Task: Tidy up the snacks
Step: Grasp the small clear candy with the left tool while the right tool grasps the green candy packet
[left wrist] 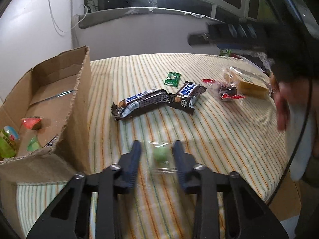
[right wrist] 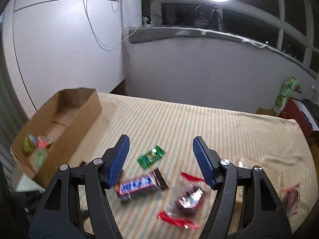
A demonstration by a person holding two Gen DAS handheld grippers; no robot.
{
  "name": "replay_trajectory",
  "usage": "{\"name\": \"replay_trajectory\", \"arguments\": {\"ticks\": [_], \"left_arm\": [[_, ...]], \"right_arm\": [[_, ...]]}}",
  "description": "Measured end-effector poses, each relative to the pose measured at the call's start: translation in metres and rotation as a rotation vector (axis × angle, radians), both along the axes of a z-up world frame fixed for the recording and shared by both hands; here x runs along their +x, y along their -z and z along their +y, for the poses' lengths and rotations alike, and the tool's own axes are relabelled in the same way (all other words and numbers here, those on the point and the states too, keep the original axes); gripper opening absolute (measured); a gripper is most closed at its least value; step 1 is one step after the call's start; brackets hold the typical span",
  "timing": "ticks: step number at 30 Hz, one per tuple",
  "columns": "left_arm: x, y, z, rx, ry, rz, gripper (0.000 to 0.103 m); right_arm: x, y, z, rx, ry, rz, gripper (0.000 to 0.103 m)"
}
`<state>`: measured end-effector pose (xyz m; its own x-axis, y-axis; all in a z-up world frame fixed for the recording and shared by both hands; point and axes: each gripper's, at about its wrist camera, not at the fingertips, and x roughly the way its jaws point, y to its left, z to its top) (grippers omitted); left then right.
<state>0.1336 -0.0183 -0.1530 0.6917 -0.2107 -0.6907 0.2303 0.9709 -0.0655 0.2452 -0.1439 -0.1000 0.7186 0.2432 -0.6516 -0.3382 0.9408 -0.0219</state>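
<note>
Striped cloth (left wrist: 199, 131), corrugated cardboard box (left wrist: 59, 83), round green candy (left wrist: 160, 156) between ribbed claw (left wrist: 157, 151) pads.

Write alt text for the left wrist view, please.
The left gripper is closed on a green candy in a clear wrapper above a striped cloth. A cardboard box holding a few sweets stands to the left; chocolate bars and other wrapped snacks lie beyond.

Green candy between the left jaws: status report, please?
Left gripper shut on green candy. Right gripper open, empty, above chocolate bar. Cardboard box at left, path unobstructed.
</note>
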Motion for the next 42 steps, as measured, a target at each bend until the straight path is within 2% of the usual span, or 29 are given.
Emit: {"name": "replay_trajectory", "arguments": {"ticks": [1, 7, 10, 12, 13, 14, 15, 24, 25, 26, 28, 31, 36, 37, 38, 39, 40, 42], "left_arm": [[0.000, 0.000, 0.001, -0.005, 0.000, -0.001, 0.023], [-0.003, 0.000, 0.005, -0.032, 0.018, -0.013, 0.022], [-0.005, 0.002, 0.009, -0.049, 0.025, -0.019, 0.022], [-0.006, 0.003, 0.010, -0.058, 0.029, -0.023, 0.022], [-0.006, 0.003, 0.010, -0.064, 0.030, -0.025, 0.022], [-0.006, 0.004, 0.011, -0.068, 0.031, -0.028, 0.022], [-0.006, 0.004, 0.011, -0.071, 0.033, -0.031, 0.022], [-0.006, 0.007, 0.017, -0.111, 0.035, -0.040, 0.022], [-0.005, 0.007, 0.018, -0.111, 0.035, -0.040, 0.022], [-0.004, 0.007, 0.019, -0.110, 0.035, -0.041, 0.022], [-0.004, 0.007, 0.020, -0.107, 0.034, -0.047, 0.022], [-0.005, 0.008, 0.018, -0.092, 0.029, -0.055, 0.022], [-0.009, 0.009, 0.012, -0.069, 0.021, -0.063, 0.022], [-0.010, 0.008, 0.011, -0.069, 0.019, -0.064, 0.022], [-0.012, 0.008, 0.010, -0.069, 0.018, -0.065, 0.022], [-0.012, 0.008, 0.009, -0.069, 0.017, -0.066, 0.022], [-0.012, 0.008, 0.009, -0.068, 0.017, -0.066, 0.022], [-0.012, 0.008, 0.009, -0.068, 0.017, -0.066, 0.022]], "right_arm": [[0.009, 0.004, 0.004, -0.019, 0.006, 0.032, 0.071], [0.048, 0.052, 0.019, -0.034, -0.001, 0.236, 0.071], [0.055, 0.070, 0.024, -0.028, 0.004, 0.279, 0.071], [0.053, 0.075, 0.032, -0.073, 0.002, 0.257, 0.071], [0.053, 0.076, 0.035, -0.096, -0.001, 0.248, 0.065], [0.049, 0.075, 0.039, -0.106, -0.017, 0.232, 0.046], [0.049, 0.075, 0.039, -0.105, -0.023, 0.228, 0.042], [0.038, 0.075, 0.038, -0.091, -0.027, 0.197, 0.041], [0.037, 0.071, 0.036, -0.085, -0.026, 0.190, 0.037], [0.033, 0.065, 0.034, -0.073, -0.027, 0.171, 0.012], [0.029, 0.053, 0.031, -0.063, -0.020, 0.142, 0.006], [0.021, 0.046, 0.027, -0.057, -0.027, 0.139, 0.006], [0.025, 0.055, 0.015, -0.022, -0.009, 0.176, 0.008], [0.027, 0.058, 0.015, -0.030, -0.005, 0.180, 0.017], [0.032, 0.059, 0.014, -0.036, -0.006, 0.185, 0.035], [0.034, 0.064, 0.014, -0.043, -0.011, 0.197, 0.046], [0.038, 0.069, 0.017, -0.053, -0.020, 0.213, 0.062], [0.041, 0.074, 0.025, -0.087, -0.034, 0.216, 0.064]]}}
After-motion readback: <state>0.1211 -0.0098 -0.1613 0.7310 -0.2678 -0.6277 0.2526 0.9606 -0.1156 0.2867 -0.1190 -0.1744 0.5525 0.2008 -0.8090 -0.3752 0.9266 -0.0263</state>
